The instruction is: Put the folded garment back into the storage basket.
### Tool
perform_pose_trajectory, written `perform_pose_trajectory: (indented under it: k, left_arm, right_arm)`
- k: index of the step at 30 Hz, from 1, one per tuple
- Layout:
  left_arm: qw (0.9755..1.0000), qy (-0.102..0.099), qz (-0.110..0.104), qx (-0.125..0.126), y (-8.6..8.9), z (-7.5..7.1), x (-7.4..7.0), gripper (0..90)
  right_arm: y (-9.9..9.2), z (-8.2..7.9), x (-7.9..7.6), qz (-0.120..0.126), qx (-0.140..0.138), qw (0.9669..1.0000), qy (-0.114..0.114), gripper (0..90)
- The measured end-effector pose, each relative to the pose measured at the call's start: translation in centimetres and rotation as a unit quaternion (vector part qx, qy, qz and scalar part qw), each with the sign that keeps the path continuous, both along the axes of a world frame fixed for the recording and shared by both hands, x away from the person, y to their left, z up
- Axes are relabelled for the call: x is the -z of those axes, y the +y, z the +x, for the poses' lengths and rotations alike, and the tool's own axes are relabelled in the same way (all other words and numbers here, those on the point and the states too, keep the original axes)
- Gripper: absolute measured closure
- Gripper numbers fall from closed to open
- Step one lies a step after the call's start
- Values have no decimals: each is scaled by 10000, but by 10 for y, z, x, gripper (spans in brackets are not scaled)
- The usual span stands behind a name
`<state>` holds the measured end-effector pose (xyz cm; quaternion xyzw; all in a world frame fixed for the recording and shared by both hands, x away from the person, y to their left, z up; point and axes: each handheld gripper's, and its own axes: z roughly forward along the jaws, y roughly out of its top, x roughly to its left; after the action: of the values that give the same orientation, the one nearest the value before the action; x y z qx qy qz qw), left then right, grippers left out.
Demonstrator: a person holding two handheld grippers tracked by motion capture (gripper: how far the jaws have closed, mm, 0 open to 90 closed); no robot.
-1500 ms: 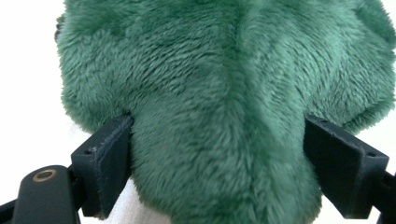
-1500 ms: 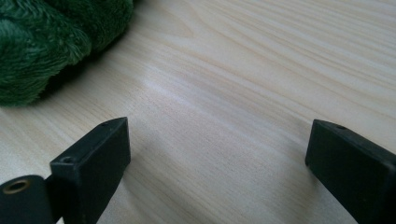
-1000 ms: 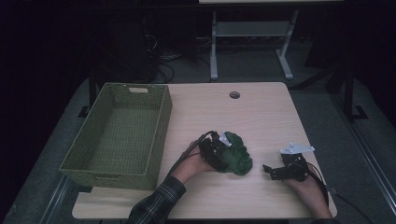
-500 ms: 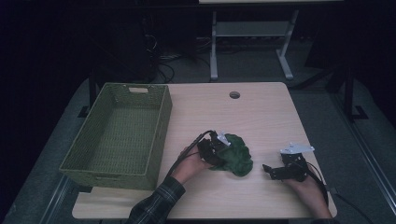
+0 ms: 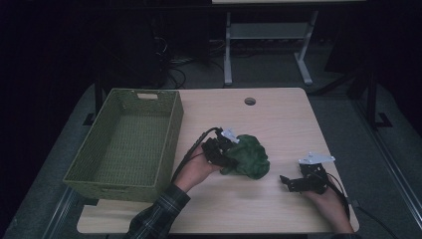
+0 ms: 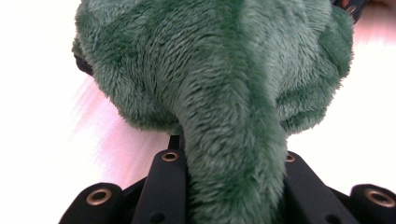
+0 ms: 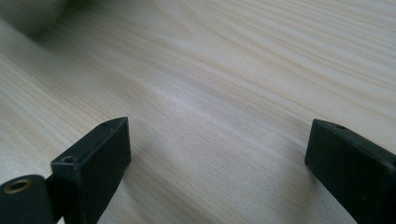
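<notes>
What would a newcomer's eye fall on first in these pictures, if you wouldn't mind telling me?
Most likely the fuzzy green plush toy near the middle of the wooden table, pinched in the left gripper, whose jaws have just been closing on a fold of it. Next comes the large green woven basket, empty, on the table's left side. The right gripper rests open at the near right edge, nothing between its jaws.
</notes>
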<state>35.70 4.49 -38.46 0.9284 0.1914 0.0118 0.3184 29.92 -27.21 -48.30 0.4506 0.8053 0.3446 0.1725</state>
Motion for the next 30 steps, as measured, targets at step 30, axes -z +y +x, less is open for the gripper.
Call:
perform_pose_trajectory:
  k: [30]
  left_arm:
    - [9925, -604, -109, -1060, 121, 4, -99, 754]
  right_arm:
    - [0, 0, 0, -11, -7, 10000, -8, 65]
